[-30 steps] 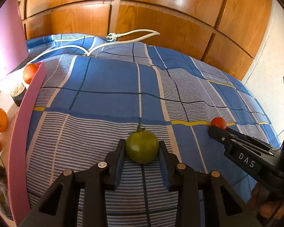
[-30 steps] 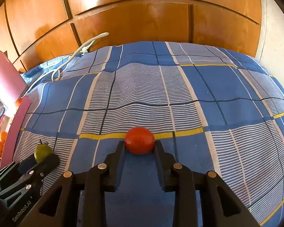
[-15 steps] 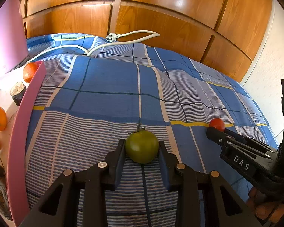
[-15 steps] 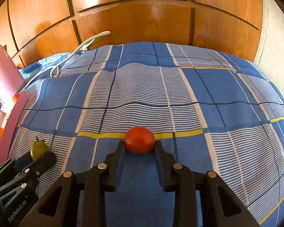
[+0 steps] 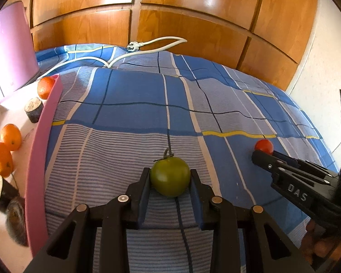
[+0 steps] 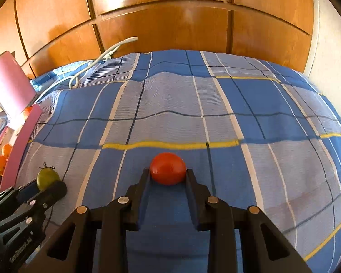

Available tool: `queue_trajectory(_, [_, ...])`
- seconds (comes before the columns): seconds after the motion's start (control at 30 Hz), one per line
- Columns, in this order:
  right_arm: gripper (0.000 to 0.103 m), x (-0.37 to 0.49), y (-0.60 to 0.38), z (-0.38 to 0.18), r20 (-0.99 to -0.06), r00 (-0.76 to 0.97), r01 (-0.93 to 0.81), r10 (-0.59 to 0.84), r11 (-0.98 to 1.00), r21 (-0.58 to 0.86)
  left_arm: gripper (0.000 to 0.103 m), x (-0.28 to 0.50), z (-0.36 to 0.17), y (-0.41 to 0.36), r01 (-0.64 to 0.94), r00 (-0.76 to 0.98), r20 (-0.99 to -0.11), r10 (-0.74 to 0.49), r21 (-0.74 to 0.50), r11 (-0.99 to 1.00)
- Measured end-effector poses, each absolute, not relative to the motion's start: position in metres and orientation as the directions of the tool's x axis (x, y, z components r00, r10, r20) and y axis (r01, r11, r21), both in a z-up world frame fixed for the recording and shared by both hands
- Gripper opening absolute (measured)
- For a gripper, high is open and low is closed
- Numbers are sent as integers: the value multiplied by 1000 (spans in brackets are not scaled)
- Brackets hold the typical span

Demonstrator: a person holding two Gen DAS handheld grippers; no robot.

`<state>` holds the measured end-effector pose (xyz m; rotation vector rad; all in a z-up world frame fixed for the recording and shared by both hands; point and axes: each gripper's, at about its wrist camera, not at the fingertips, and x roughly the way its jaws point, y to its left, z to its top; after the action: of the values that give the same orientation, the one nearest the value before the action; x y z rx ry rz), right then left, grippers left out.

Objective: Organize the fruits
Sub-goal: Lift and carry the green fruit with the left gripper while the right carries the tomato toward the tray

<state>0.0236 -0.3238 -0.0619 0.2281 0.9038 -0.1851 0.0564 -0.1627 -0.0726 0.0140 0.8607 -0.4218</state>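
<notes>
My left gripper (image 5: 170, 177) is shut on a green tomato (image 5: 170, 175) with a dry stem, held just above the blue checked bedspread (image 5: 129, 118). My right gripper (image 6: 168, 173) is shut on a red tomato (image 6: 167, 168) over the same bedspread. In the left wrist view the right gripper (image 5: 264, 153) shows at the right with the red tomato (image 5: 263, 146) at its tip. In the right wrist view the left gripper (image 6: 45, 185) shows at the lower left with the green tomato (image 6: 47, 177).
A pink-rimmed tray (image 5: 39, 150) lies at the left edge of the bed with several oranges (image 5: 10, 136) and small wood log pieces (image 5: 34, 112). A pink box lid (image 5: 11, 47) stands behind it. A white power cable (image 5: 147, 47) lies at the far edge below wooden wardrobe doors (image 5: 193, 22).
Both grippers still hold their tomatoes. The views have shifted slightly; the right gripper looks a bit lower and further right in the left wrist view.
</notes>
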Motion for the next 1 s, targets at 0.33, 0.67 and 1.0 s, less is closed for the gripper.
queue_trajectory(0.33, [30,-17,-317,-59,-783,621,229,-35,963,139,33,36,-71,-156,385,569,-742,-355,-141,912])
queue_trajectory(0.67, [30,-35,-294,-56,-786,617,181,-29,978,106,32,20,-63,-150,409,567,-737,-368,-135,902])
queue_trajectory(1.0, [30,-32,-269,-54,-805,593,140,32,980,142,32,10,-37,-126,376,614,-701,-362,-143,915])
